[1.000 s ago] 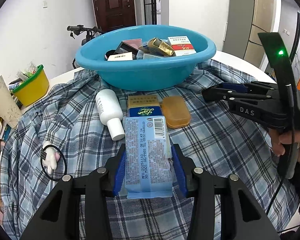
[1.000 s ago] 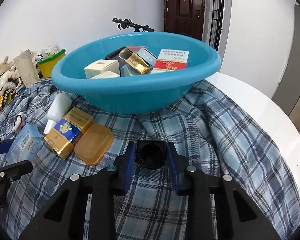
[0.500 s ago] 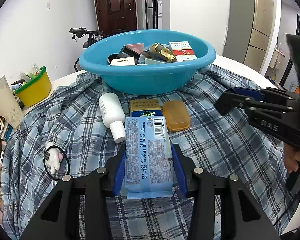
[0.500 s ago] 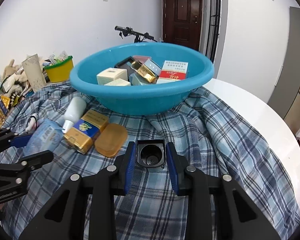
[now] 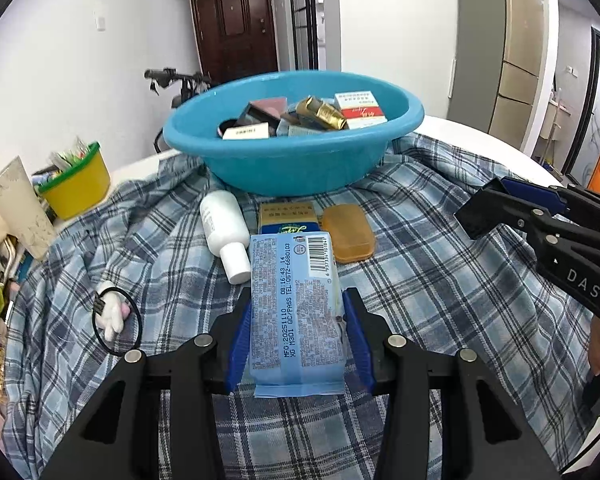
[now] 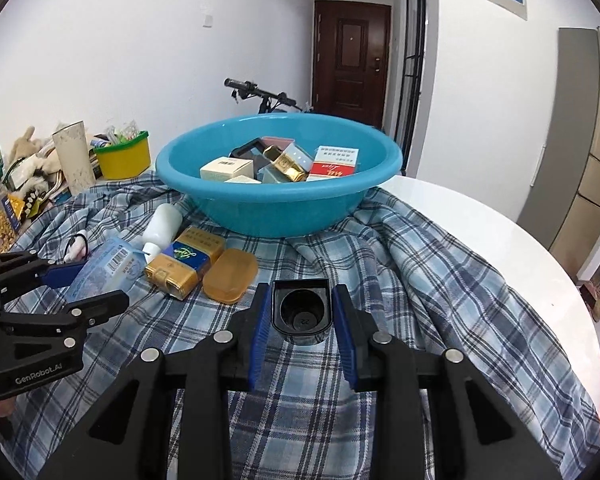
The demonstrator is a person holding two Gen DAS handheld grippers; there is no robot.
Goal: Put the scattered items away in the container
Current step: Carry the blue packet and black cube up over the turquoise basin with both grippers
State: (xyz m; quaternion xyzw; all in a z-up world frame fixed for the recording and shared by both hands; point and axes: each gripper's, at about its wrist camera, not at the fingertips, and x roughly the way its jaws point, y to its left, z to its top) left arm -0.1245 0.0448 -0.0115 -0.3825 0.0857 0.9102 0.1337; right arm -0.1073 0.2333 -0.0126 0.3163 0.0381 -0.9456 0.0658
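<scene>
left gripper (image 5: pixel 296 332) clamps a light-blue packet (image 5: pixel 294 304); right gripper (image 6: pixel 302 322) pinches a black cap (image 6: pixel 302 312). between them and the teal basin (image 5: pixel 300 160) lie white bottle (image 5: pixel 226 236), gold box (image 5: pixel 286 218), amber case (image 5: pixel 348 232) on plaid cloth (image 5: pixel 440 260).

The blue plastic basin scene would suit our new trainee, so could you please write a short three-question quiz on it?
1. True or false: the left gripper is shut on the light blue printed packet.
2. What does the right gripper hold? A) the white plastic bottle B) a small black square cup C) the orange oval soap case
3. Fill in: the gold and blue carton lies on the ____ cloth, outside the blue plastic basin.

Key: 1 true; 2 B; 3 plaid.
</scene>
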